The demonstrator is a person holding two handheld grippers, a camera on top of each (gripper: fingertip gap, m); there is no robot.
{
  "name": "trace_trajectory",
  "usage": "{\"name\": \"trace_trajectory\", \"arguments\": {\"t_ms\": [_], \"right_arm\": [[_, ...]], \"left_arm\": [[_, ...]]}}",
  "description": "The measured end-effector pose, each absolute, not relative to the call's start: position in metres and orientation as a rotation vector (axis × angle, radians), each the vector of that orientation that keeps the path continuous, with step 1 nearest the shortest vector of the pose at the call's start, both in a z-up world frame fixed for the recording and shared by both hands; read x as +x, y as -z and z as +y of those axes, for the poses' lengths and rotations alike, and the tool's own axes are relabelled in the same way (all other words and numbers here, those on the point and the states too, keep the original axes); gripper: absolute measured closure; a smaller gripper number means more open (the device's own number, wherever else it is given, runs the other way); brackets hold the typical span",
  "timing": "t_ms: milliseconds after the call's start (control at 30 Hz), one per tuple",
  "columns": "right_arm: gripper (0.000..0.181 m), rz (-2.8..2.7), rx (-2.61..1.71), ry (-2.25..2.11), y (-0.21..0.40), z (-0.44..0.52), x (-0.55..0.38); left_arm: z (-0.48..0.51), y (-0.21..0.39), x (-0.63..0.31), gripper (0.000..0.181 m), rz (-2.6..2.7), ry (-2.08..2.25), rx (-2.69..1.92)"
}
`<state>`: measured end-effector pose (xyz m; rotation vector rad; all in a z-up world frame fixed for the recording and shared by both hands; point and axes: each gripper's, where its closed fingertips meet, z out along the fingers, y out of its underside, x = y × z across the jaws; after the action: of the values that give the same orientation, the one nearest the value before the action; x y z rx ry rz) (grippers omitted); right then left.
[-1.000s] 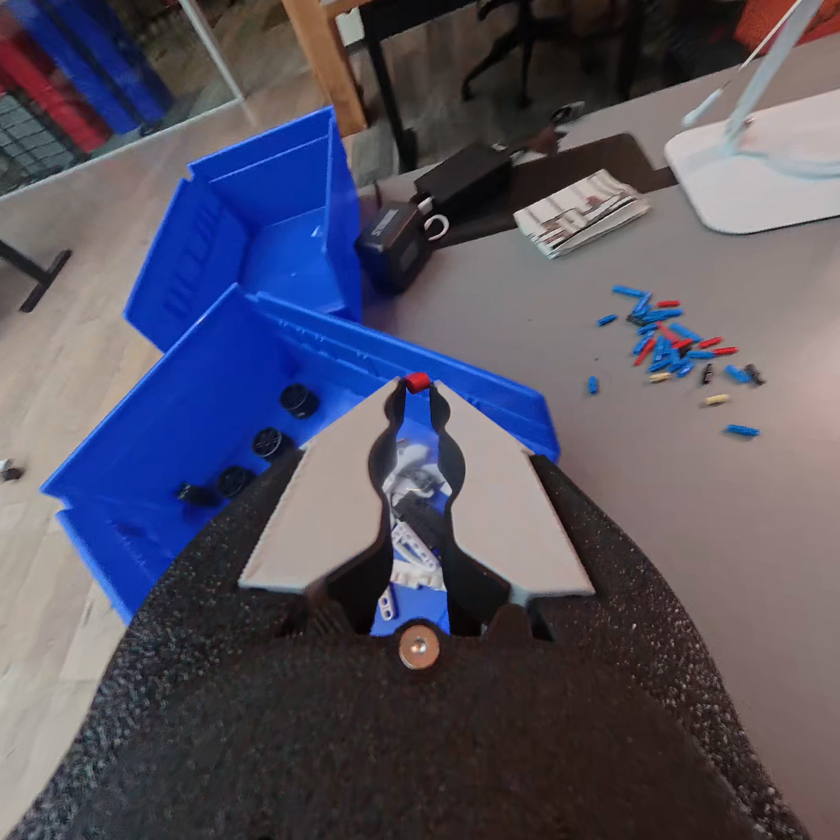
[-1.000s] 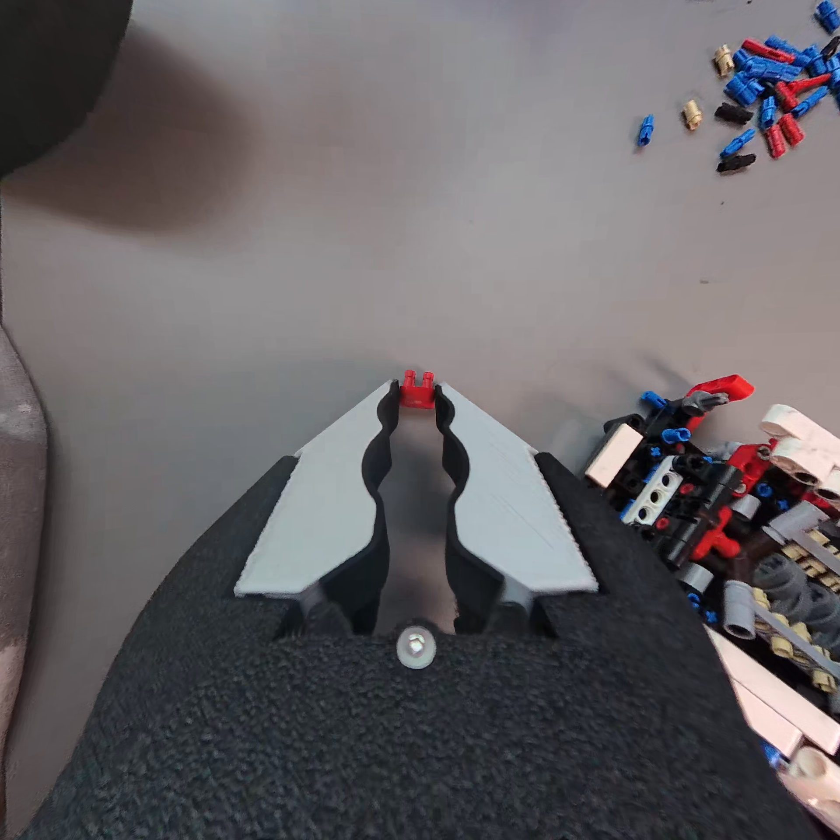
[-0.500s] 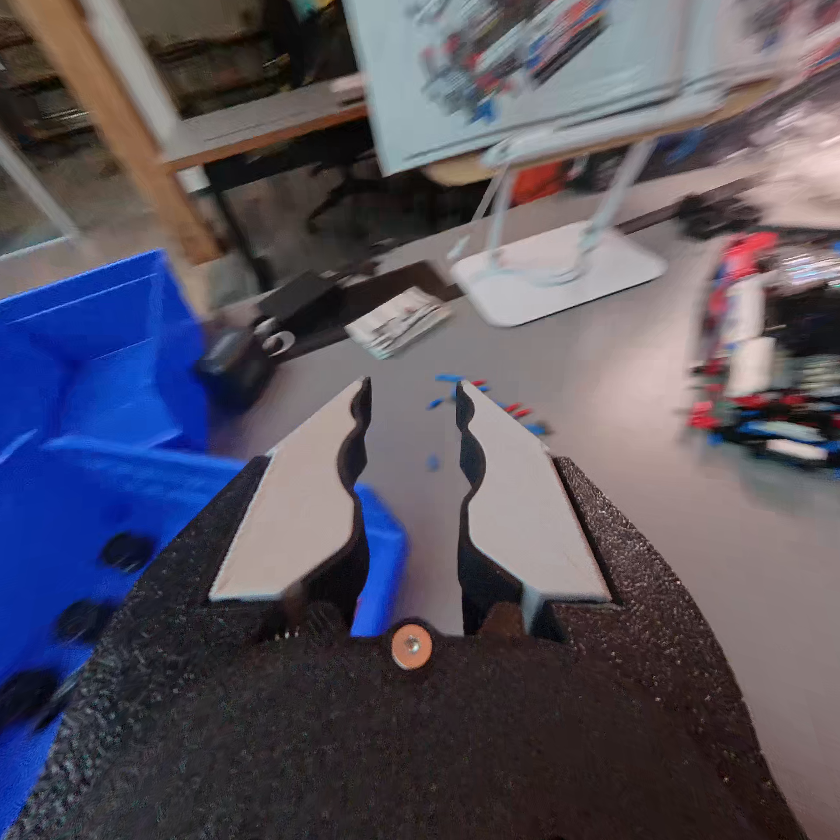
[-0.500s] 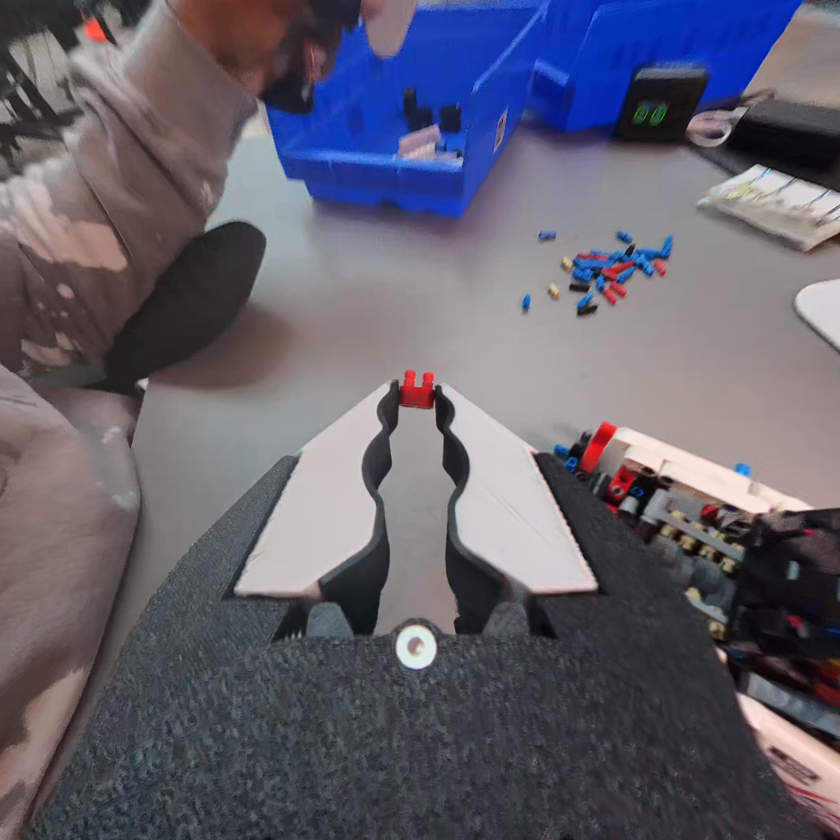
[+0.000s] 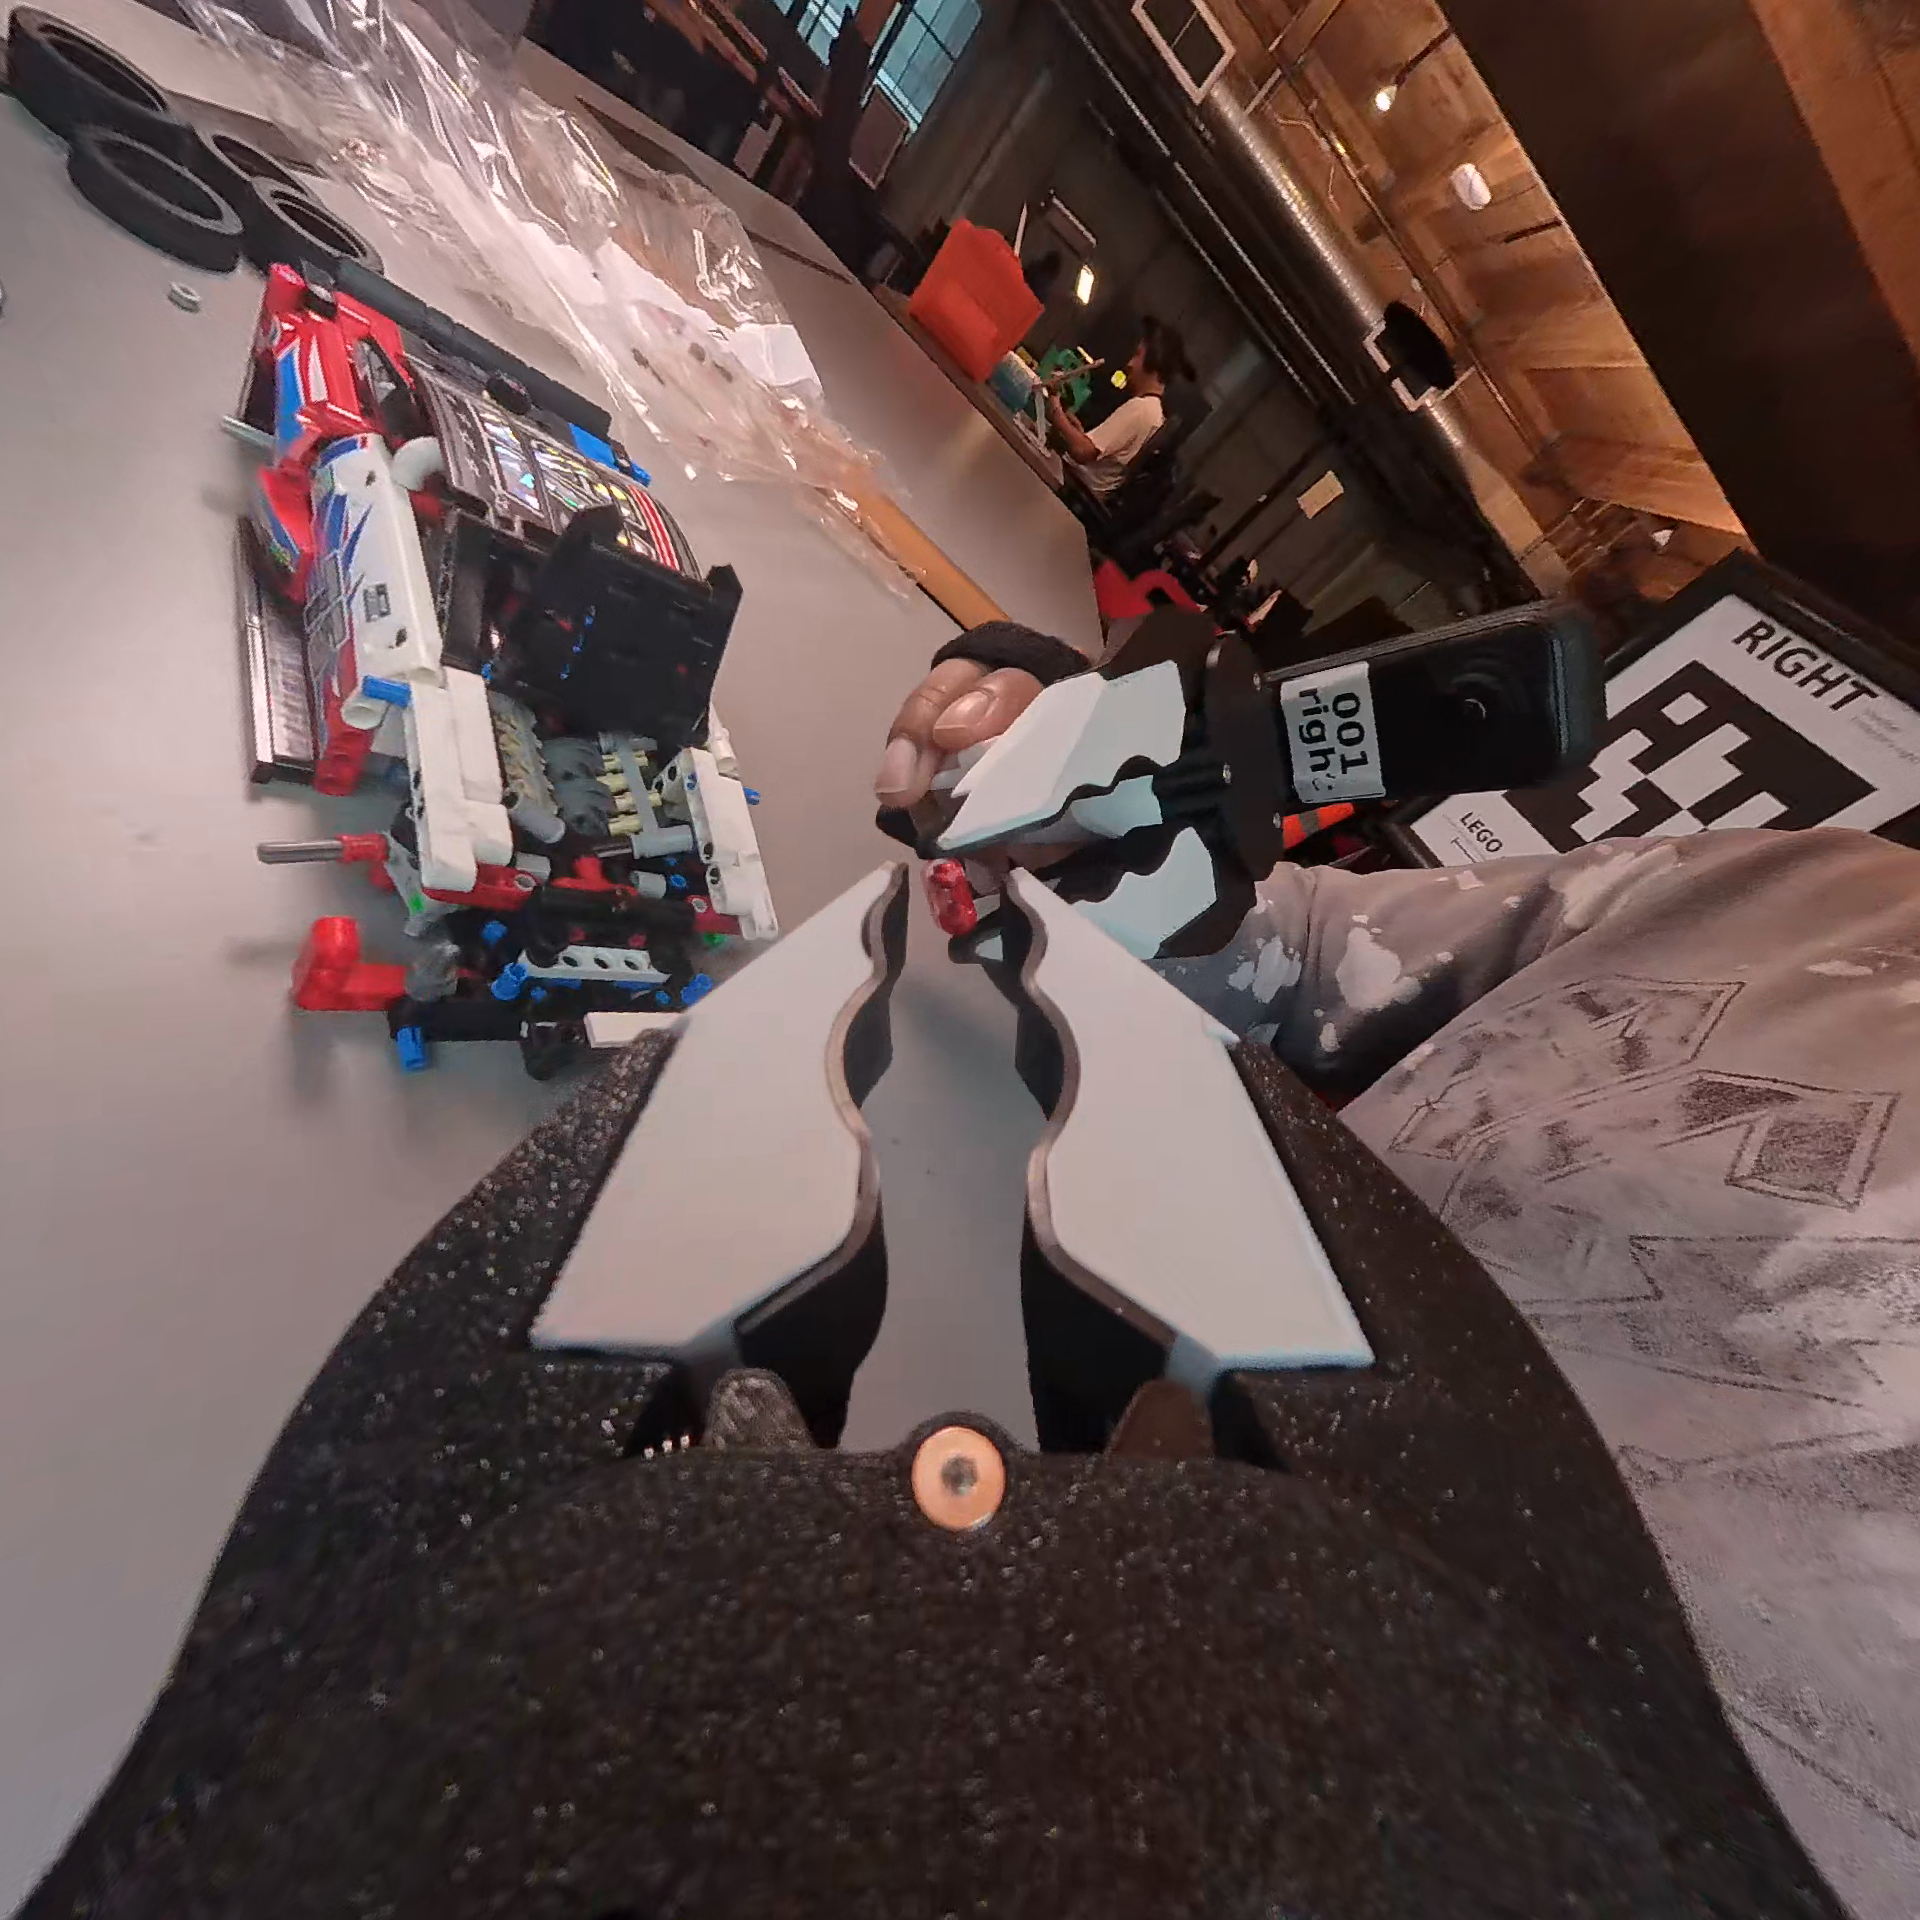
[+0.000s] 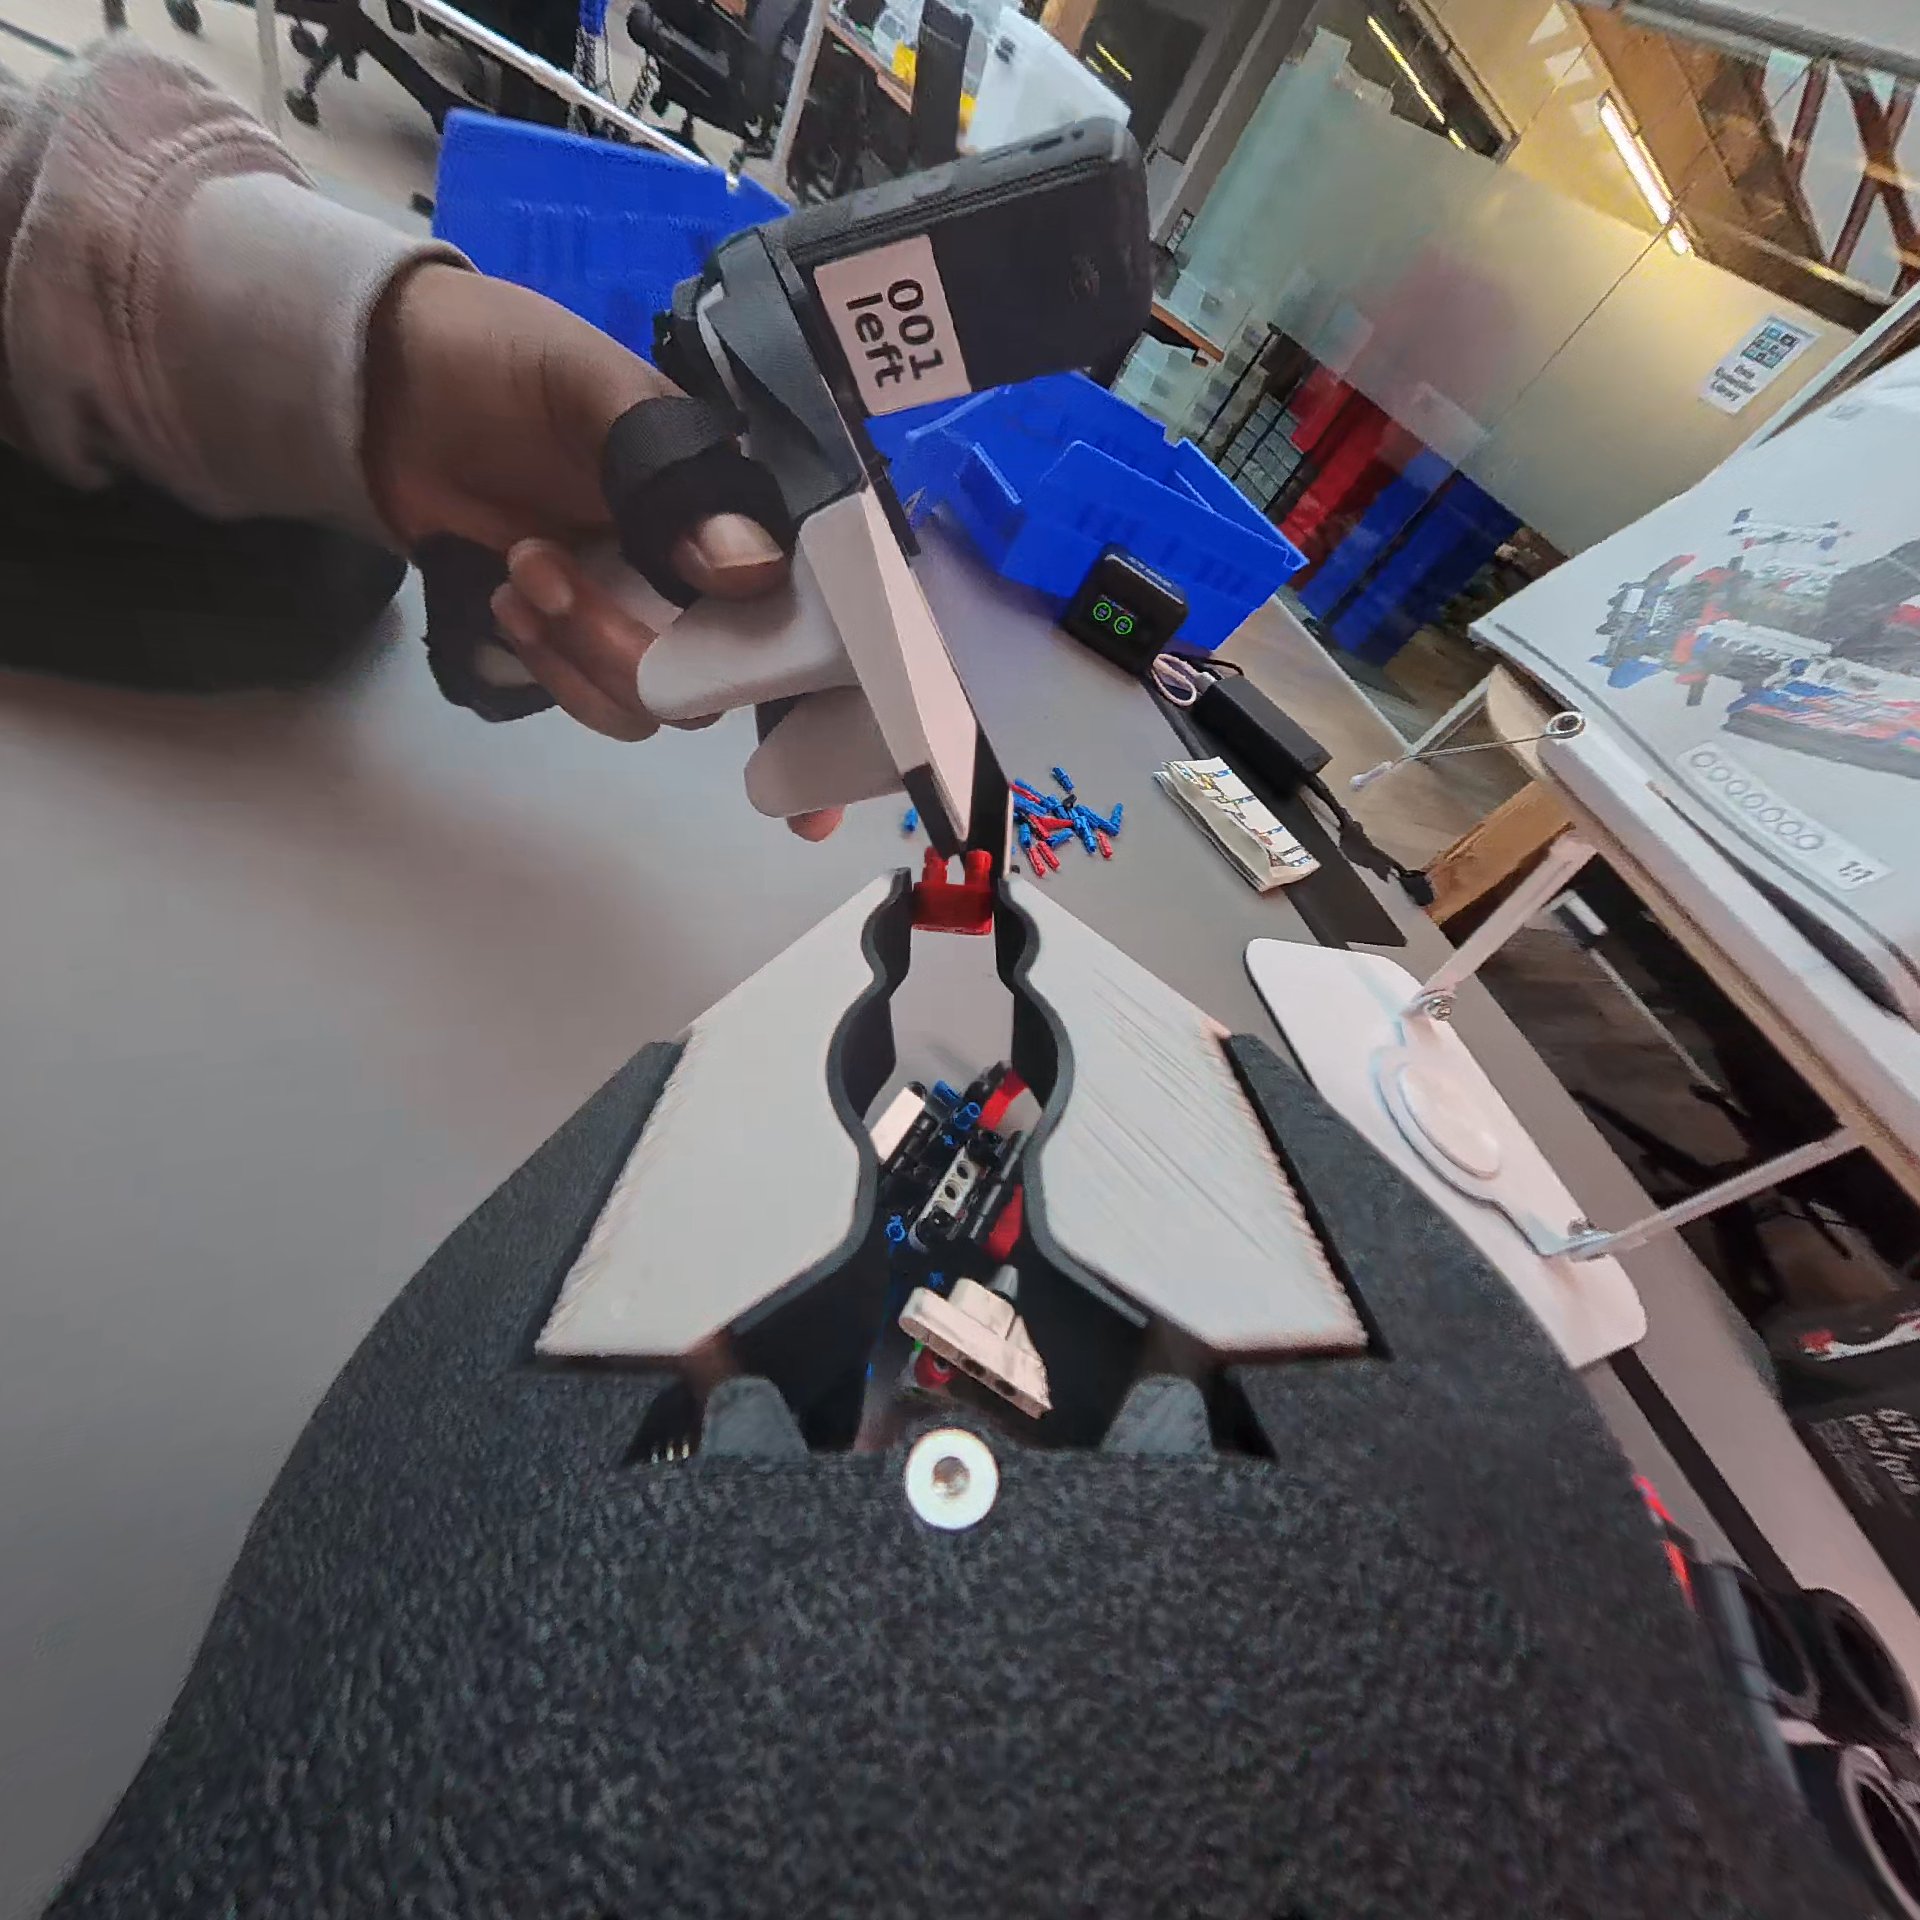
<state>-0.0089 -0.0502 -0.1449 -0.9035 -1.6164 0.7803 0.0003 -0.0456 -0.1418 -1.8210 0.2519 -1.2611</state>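
My right gripper is shut on a small red brick piece and holds it above the grey table. In the left wrist view that gripper comes in from the right with the red piece at its tip. My left gripper has its jaws a little apart on either side of the red piece, with a small gap on each side. In the right wrist view the left gripper points down onto the piece from above. A hand holds each gripper.
A partly built red, white and black toy car lies on the table, with a loose red part, black tyres and plastic bags. Blue bins, small pins and a booklet stand lie beyond. The tips of both grippers are at nearly the same place.
The left gripper let go of a red piece over the blue bin, opened, and swung right to meet the right gripper. The right gripper lifted and tilted up, still holding its red piece.
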Motion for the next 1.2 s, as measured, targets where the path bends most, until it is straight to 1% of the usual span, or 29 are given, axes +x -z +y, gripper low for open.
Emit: {"name": "trace_trajectory", "arguments": {"t_ms": [100,267,333,400,433,533,633,900,1100,1200], "right_arm": [[0.167,-1.646,-0.863,-0.692,0.151,-0.048,-0.009],[0.167,-1.627,-0.821,-0.695,0.146,-0.051,-0.007],[0.167,-1.595,-0.880,-0.838,0.140,-0.053,-0.006],[0.161,-1.569,-0.980,-1.053,0.134,-0.058,-0.004],[0.160,-1.540,-1.019,-1.149,0.130,-0.059,-0.003],[0.165,-1.501,-1.087,-1.338,0.124,-0.060,-0.001],[0.171,-1.475,-1.087,-1.433,0.119,-0.063,0.002],[0.173,-1.519,-1.047,-1.504,0.116,-0.073,0.007],[0.174,-1.610,-1.030,-1.471,0.124,-0.079,0.011],[0.175,-1.638,-1.027,-1.474,0.126,-0.082,0.012]], "left_arm": [[-0.046,0.149,0.001,0.177,0.265,1.236,-1.843],[-0.048,0.144,0.001,0.179,0.294,1.231,-1.798],[-0.050,0.139,0.001,0.181,0.304,1.244,-1.751],[-0.052,0.133,0.002,0.181,0.303,1.273,-1.703],[-0.053,0.130,0.002,0.181,0.307,1.275,-1.681],[-0.057,0.118,0.003,0.181,0.337,1.280,-1.611],[-0.061,0.114,0.006,0.181,0.374,1.276,-1.582],[-0.071,0.114,0.014,0.180,0.453,1.278,-1.576],[-0.077,0.121,0.017,0.180,0.582,1.141,-1.627],[-0.080,0.123,0.017,0.179,0.601,1.140,-1.637]]}}
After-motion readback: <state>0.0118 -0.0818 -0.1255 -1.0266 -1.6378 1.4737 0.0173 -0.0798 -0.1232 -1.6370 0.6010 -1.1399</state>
